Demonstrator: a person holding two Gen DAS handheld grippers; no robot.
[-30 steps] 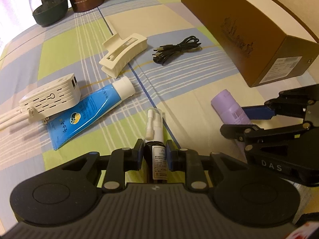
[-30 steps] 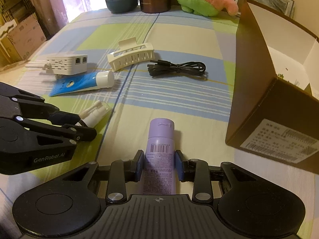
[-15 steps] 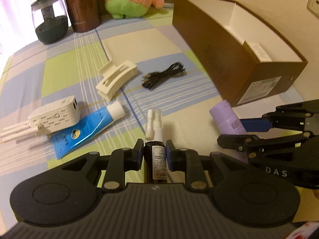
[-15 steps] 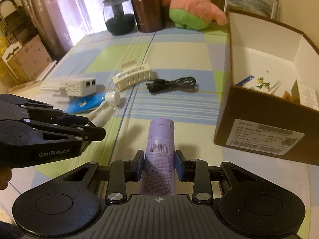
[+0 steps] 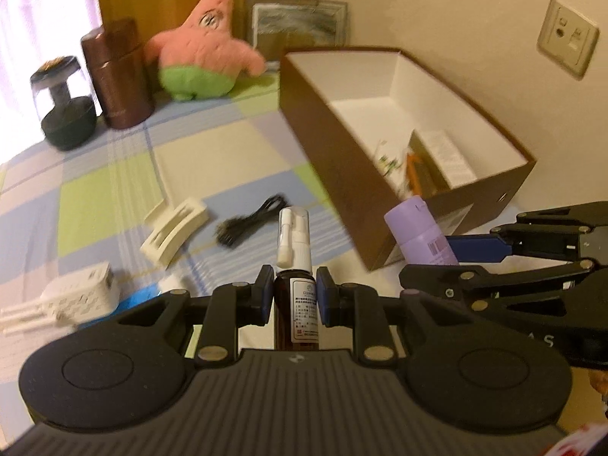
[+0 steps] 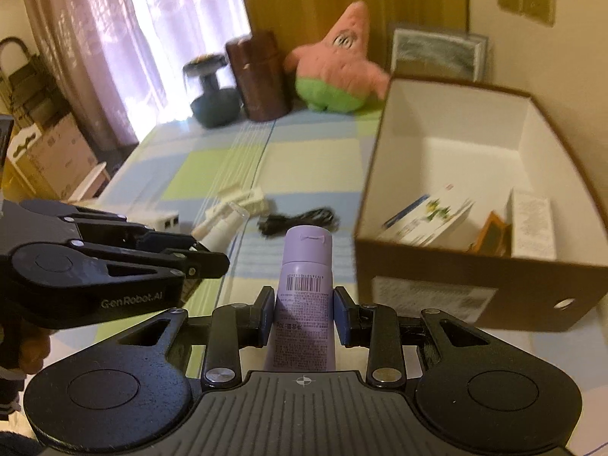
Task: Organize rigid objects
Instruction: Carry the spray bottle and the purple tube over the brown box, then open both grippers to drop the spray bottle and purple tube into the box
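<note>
Left wrist view: the left gripper (image 5: 295, 296) pinches a small brown spray bottle (image 5: 296, 311) between its blue pads, the white nozzle and clear cap pointing toward 12 o'clock, clear of the checked tablecloth (image 5: 114, 190). At 3 o'clock the right gripper (image 5: 456, 262) enters from the side, clamped on a lilac tube (image 5: 418, 231) whose cap lies before the near corner of the open brown cardboard box (image 5: 323, 129). The box stands at 1 o'clock and holds a few small cartons at its near end. On the cloth, at 11 o'clock, lie a cream hair claw (image 5: 174, 231) and, just beside it, a coiled black cable (image 5: 250, 224); at 9 o'clock a white plug-in adapter (image 5: 79, 300) rests near the edge, blurred. A pink star plush (image 5: 201, 64), a brown canister (image 5: 117, 76) and a dark glass-domed lamp (image 5: 64, 110) line the far side. Right wrist view: the tube's barcode faces up between the pads, its cap toward 12 o'clock; the box sits at 2 o'clock, the left gripper at 9 o'clock.
</note>
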